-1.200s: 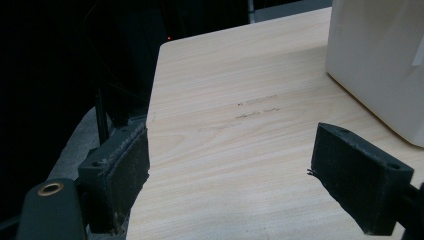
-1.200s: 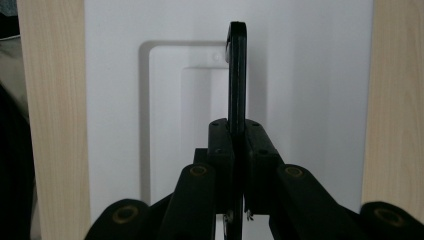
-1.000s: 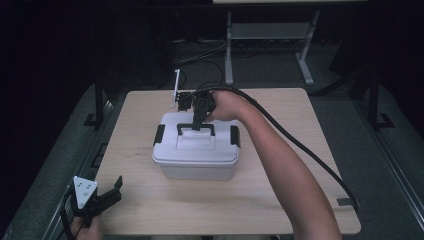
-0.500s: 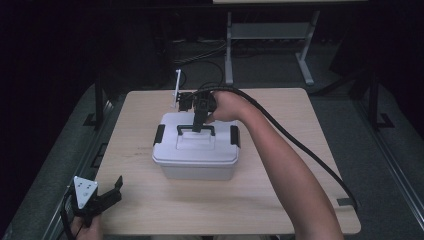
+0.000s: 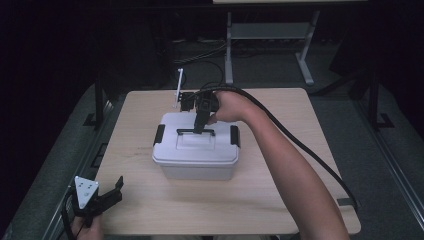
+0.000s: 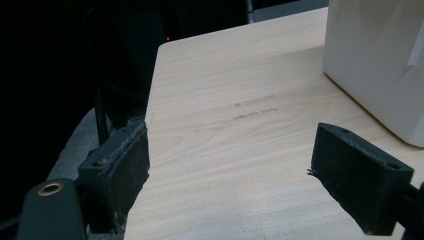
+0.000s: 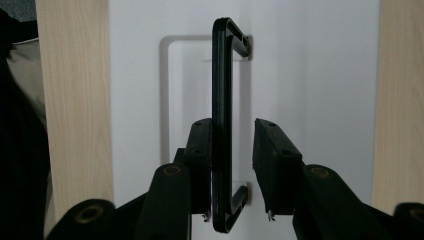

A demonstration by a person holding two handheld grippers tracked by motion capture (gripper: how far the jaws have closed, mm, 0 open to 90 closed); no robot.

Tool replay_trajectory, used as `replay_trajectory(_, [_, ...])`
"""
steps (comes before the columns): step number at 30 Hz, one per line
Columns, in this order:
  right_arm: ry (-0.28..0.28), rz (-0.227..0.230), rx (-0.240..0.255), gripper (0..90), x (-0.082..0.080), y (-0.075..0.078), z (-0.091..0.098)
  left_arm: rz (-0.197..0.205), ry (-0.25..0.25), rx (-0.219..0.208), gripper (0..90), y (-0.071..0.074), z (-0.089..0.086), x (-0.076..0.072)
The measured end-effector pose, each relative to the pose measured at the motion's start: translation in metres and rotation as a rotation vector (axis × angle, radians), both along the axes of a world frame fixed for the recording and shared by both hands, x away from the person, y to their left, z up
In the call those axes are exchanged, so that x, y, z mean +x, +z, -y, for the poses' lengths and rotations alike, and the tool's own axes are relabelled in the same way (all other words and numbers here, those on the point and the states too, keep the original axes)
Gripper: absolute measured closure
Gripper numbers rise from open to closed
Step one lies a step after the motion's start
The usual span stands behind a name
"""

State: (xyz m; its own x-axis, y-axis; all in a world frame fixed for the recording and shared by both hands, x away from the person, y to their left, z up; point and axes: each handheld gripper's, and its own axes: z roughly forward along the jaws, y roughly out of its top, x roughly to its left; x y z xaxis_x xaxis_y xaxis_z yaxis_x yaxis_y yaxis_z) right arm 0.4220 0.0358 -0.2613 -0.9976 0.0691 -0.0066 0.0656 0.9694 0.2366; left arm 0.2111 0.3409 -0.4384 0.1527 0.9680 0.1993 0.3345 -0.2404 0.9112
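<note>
Since a second ago, almost nothing on the tabletop (image 5: 280,200) has shifted; the change is in the right claw (image 7: 234,167), whose jaws have just been opening around the black handle (image 7: 222,100). That bar now stands between them, one pad touching, the other apart. Its white box (image 5: 196,150) sits mid-tabletop, lid latched. Rigid, smooth plastic, it likely slips if pinched at the walls, so the stiff handle's middle is the place to grip. Idle near the front corner, the left claw (image 6: 230,175) gapes wide, holding nothing.
</note>
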Motion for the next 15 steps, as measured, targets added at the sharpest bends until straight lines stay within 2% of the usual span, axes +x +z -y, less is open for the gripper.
replay_trajectory(15, [-0.009,-0.006,0.021,61.7,-0.008,0.009,0.016,0.000,-0.003,0.009,15.0,0.001,0.000,-0.001])
